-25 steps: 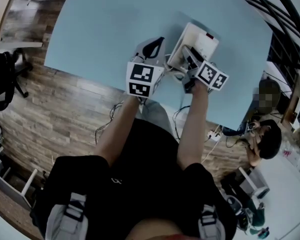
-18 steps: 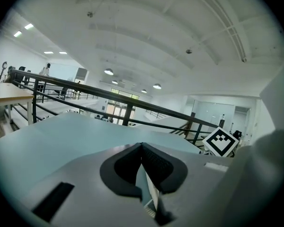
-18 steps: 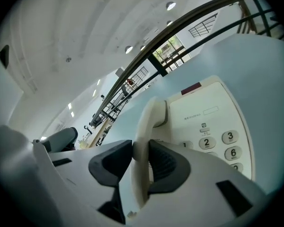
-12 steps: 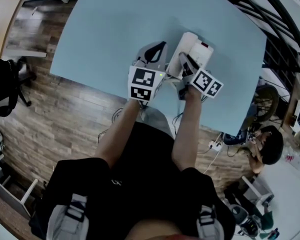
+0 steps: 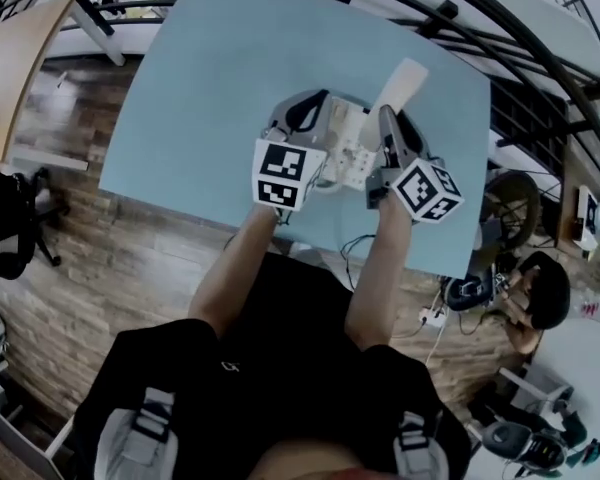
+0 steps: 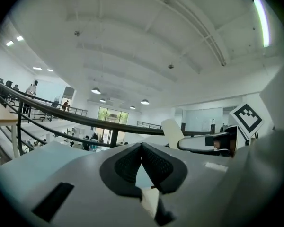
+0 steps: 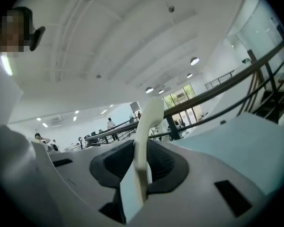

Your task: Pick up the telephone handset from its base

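Observation:
The cream telephone handset (image 5: 402,80) is clamped in my right gripper (image 5: 385,118) and sticks out past its tips above the light blue table (image 5: 210,78). In the right gripper view the handset (image 7: 149,122) stands edge-on between the pads of the right gripper (image 7: 141,148). The white telephone base (image 5: 348,146) shows between the two grippers. My left gripper (image 5: 315,100) is at the base's left side. In the left gripper view the left gripper (image 6: 142,148) has its pads together at the tips on a cream piece (image 6: 150,200), seemingly the base's edge. The handset (image 6: 172,132) and right gripper (image 6: 217,141) appear to its right.
A dark metal railing (image 5: 540,58) runs behind and right of the table. Cables (image 5: 430,268) hang off the table's near edge over the wooden floor (image 5: 130,238). A seated person (image 5: 540,288) is at the right, and a dark chair (image 5: 15,218) at the left.
The right gripper has closed on the handset and risen with it, so the handset now stands clear above the table. The left gripper has risen as well.

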